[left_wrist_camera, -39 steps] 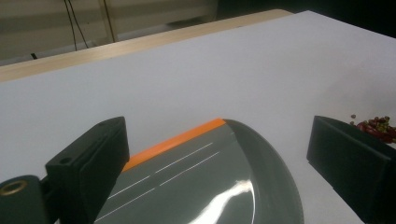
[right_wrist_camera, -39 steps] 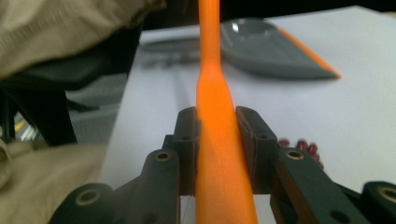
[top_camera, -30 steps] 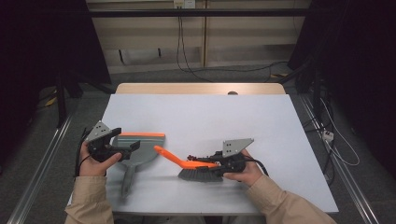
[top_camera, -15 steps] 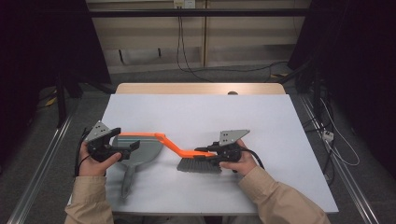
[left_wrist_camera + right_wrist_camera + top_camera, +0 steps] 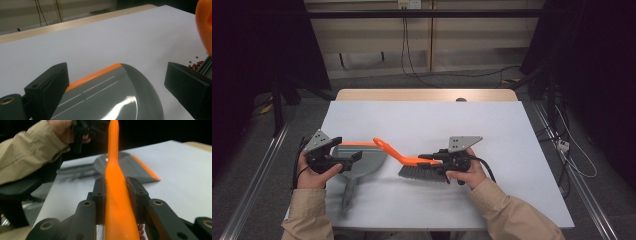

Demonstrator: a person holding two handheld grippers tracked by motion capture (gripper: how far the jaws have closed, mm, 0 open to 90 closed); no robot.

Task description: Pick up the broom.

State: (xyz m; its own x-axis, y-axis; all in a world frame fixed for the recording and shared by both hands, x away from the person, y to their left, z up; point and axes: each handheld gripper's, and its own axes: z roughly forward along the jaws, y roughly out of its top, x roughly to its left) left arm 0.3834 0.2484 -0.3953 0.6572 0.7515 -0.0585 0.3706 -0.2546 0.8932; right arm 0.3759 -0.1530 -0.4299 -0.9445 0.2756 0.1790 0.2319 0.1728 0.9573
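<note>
1. Your right gripper [image 5: 434, 161] sits just right of centre in the high view, jaws clamped on the orange back of the brush [image 5: 419, 167]; the right gripper view shows both pads pressed flat against the orange handle [image 5: 115, 195]

2. Change over the last second: a second ago the brush lay with its handle tip low, near the middle of the frame. Half a second ago the handle swung up and left toward the dustpan. Now the bristles [image 5: 422, 173] rest on the white table [image 5: 422, 120] at lower centre, and the handle tip rises toward the dustpan's orange lip

3. The brush head has shifted slightly right across those frames, away from the dustpan [image 5: 361, 159]. Judgement: you have drawn back for a sweeping stroke, not completed one

4. Your left gripper [image 5: 351, 159] is at lower left of the high view, unmoved between frames. In the left gripper view its jaws stand wide apart with the grey pan between them, pads not touching it. So the pan lies free on the table, not steadied

5. The left gripper view shows small dark red bits [image 5: 194, 64] at the right edge, on the table beside the pan. Judgement: these look like the sweep target, and they are not yet in the pan

6. Risk, as judged: an unheld pan may slide when the bristles push against its lip
</note>
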